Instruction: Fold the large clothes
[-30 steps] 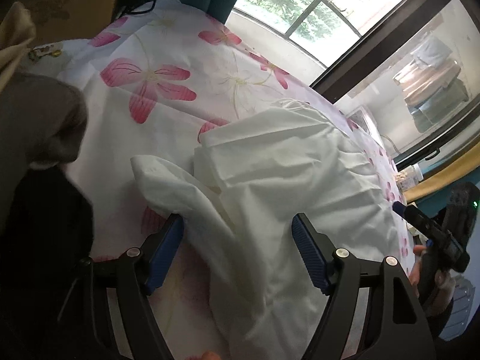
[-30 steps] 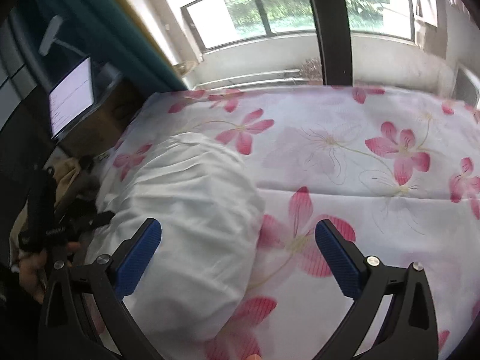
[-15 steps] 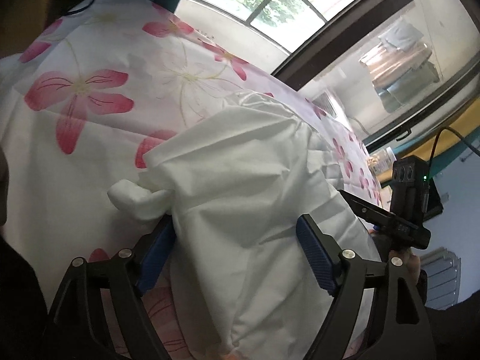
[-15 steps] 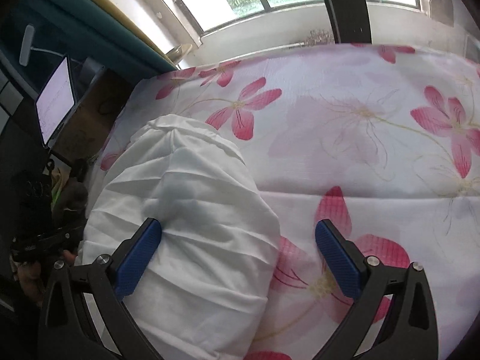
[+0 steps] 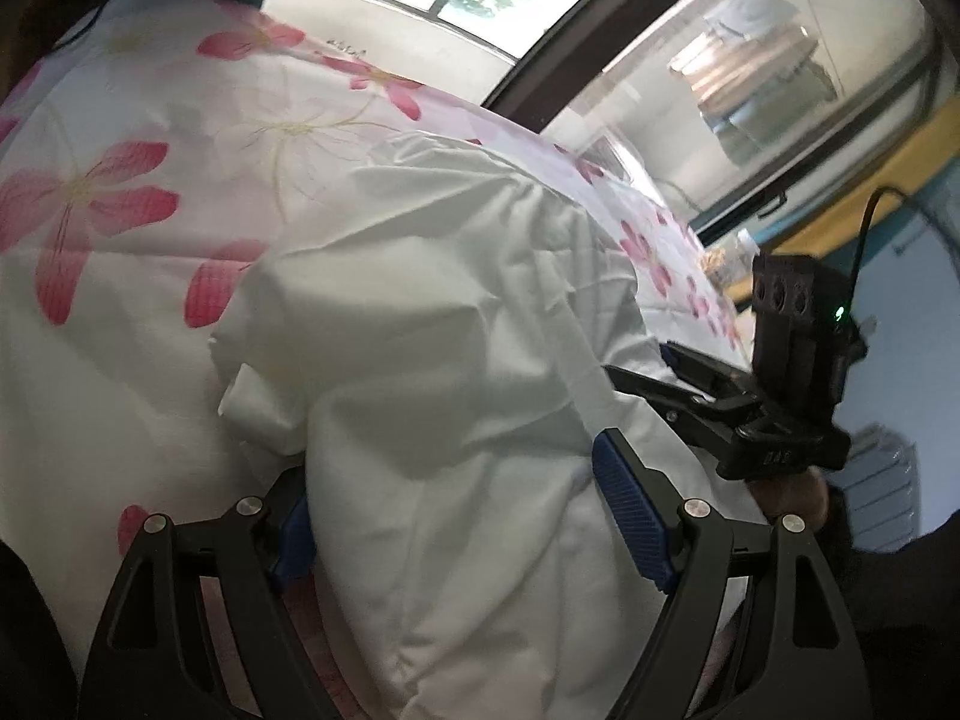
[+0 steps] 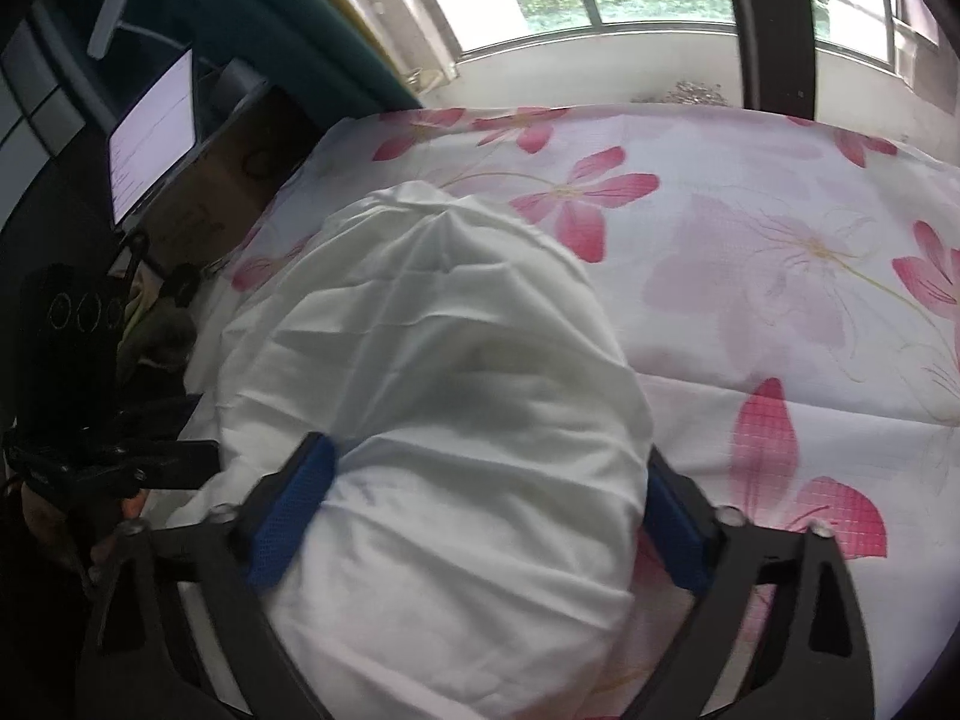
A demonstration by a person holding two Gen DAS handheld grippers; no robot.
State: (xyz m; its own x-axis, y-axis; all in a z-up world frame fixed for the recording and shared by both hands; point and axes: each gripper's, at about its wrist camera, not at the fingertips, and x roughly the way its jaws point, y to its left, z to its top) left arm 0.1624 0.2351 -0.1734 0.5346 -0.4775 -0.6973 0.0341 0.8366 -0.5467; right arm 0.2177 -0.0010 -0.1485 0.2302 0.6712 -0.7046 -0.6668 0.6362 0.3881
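**What the bunched cloth and the frame edges keep out of sight**

In the left wrist view the white garment [image 5: 456, 372] spills over the left gripper [image 5: 456, 516], burying most of its left blue pad [image 5: 294, 534]. The garment's near end runs off the bottom edge, so its full shape cannot be told.

In the right wrist view the same garment [image 6: 444, 420] bulges between the right gripper [image 6: 480, 510] jaws and covers part of the right pad [image 6: 672, 522]; whether either pad presses the cloth is unclear. The laptop screen [image 6: 153, 132] glows, its text too small to read. The flowered bedsheet [image 6: 780, 228] is cut at the right edge.
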